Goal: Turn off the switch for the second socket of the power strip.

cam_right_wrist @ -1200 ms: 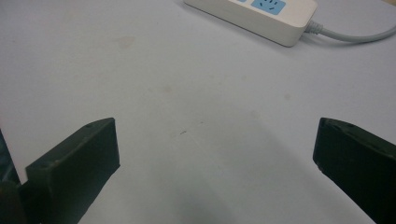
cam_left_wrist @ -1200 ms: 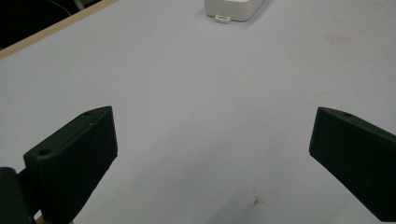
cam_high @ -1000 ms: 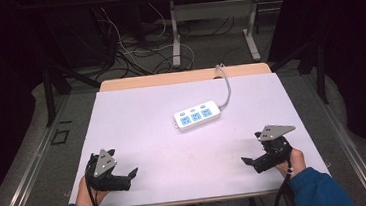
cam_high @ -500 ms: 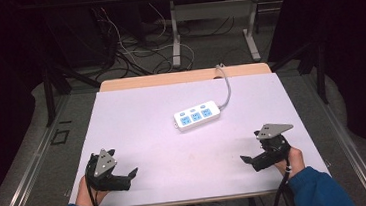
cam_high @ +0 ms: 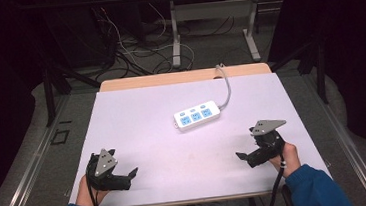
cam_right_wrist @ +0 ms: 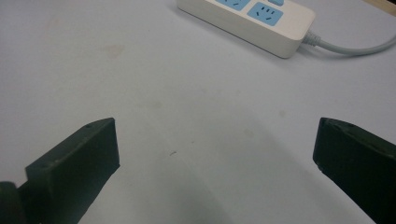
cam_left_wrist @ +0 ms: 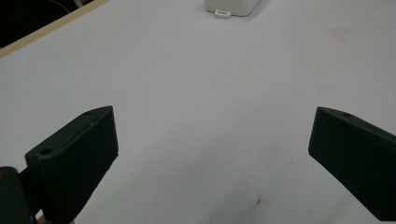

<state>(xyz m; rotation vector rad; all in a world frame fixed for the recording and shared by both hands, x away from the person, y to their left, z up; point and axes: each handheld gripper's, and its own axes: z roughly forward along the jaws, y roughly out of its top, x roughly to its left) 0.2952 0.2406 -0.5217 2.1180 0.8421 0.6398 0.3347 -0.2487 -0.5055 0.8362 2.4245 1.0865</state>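
Plainly, both the left gripper (cam_high: 133, 173) and right gripper (cam_high: 240, 155) hold their jaws wide apart, empty; the power strip (cam_high: 197, 115) lies well beyond their fingertips, so a reach could snag its cable (cam_high: 228, 86).

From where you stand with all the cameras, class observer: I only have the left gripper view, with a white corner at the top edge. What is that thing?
Observer: A white power strip with three blue sockets, lying on the table.
Operator: Does it have a cable?
Observer: Yes, a grey cable runs from its right end over the table's far edge.
Operator: Where is the other gripper?
Observer: The right gripper sits near the table's front right corner, jaws open, nothing between them.
Operator: And mine?
Observer: The left gripper is at the front left, also open, well apart from the strip.
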